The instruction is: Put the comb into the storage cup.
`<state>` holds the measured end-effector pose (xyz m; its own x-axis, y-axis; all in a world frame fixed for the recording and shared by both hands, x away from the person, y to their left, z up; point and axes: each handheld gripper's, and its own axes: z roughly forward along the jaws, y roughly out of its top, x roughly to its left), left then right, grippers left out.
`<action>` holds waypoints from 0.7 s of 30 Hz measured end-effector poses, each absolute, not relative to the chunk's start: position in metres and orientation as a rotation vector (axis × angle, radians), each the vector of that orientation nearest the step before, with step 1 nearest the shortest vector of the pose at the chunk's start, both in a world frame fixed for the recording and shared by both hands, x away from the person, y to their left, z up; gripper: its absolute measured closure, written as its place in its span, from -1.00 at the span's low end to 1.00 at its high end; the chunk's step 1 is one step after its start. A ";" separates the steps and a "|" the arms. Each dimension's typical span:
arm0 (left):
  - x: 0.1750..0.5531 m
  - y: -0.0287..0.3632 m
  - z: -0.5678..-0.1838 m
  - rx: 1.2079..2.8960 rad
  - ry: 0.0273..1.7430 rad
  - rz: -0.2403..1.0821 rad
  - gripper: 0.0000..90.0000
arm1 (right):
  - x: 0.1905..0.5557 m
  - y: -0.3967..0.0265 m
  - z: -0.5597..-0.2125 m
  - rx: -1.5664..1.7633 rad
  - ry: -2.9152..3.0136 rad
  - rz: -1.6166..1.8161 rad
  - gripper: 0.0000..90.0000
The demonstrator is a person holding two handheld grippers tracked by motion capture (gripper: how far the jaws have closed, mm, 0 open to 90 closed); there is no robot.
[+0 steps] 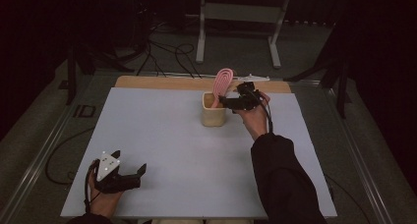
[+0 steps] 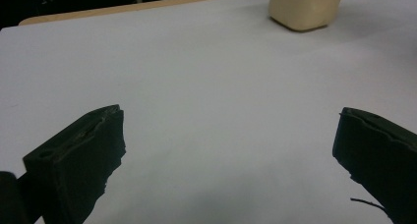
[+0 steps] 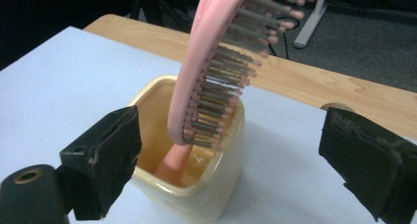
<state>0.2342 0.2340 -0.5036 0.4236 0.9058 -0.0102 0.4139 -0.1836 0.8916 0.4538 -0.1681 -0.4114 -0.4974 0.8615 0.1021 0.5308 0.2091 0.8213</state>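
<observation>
The white table top (image 1: 162, 135) carries one cream square cup (image 1: 213, 111), standing upright at about one o'clock from the table's centre, near the wooden far edge (image 1: 147, 81). A pink hairbrush (image 1: 222, 81) stands in the cup handle-down, its bristled head leaning out over the rim; in the right gripper view the handle (image 3: 174, 160) reaches the cup's floor and the bristles (image 3: 231, 71) face the camera.

The right gripper (image 1: 231, 102) sits at three o'clock of the cup, just beside it, jaws spread wide to either side of the brush and touching nothing. That suggests the placing step is done, or else a grasp is about to start; the pictures cannot settle which. If placing, the next move calls for a straight pull-back that clears the leaning head without tipping the cup.

The left gripper (image 1: 125, 177) rests at seven o'clock on the table, jaws wide apart and empty.
</observation>
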 end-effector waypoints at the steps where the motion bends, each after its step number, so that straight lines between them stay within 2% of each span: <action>1: 0.234 0.234 -0.504 1.779 1.140 0.687 -1.00 | 0.454 -0.168 -0.411 1.296 2.112 1.196 -0.81; 21: 0.234 0.233 -0.504 1.794 1.135 0.688 -1.00 | 0.436 -0.176 -0.419 1.239 2.178 1.144 -0.81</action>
